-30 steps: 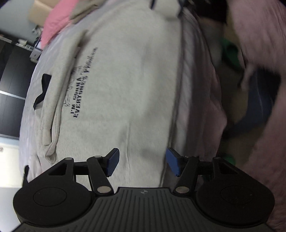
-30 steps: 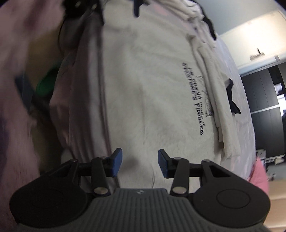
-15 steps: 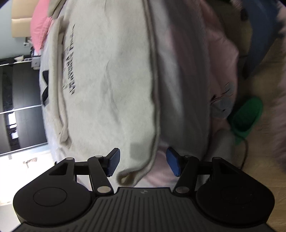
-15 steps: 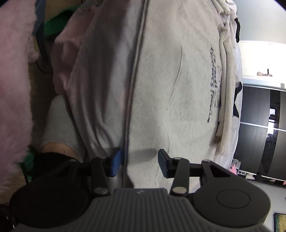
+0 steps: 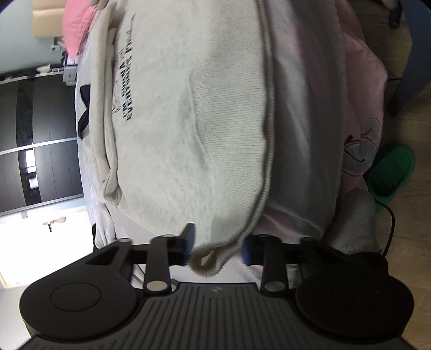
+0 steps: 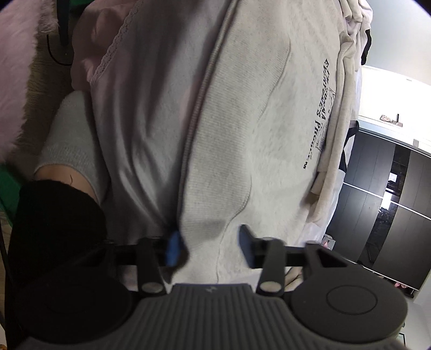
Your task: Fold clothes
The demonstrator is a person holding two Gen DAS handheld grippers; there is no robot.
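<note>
A light grey sweatshirt [image 5: 188, 121] with black printed text lies on a bed covered by a pale pink sheet [image 5: 358, 88]. Its ribbed hem corner [image 5: 212, 258] sits between the fingers of my left gripper [image 5: 216, 249], which stands open around it. In the right wrist view the sweatshirt [image 6: 256, 121] fills the middle, and its other hem corner lies between the fingers of my right gripper [image 6: 207, 245], also open around the cloth.
A green slipper [image 5: 390, 169] and a cable lie on the wooden floor beside the bed. A person's leg with a grey sock [image 6: 70, 150] stands by the bed edge. Dark wardrobe doors [image 6: 385, 210] stand behind. A pink pillow [image 5: 76, 25] lies at the far end.
Both grippers have dropped from above the sweatshirt to its near hem, and each now has a hem corner between its open fingers.
</note>
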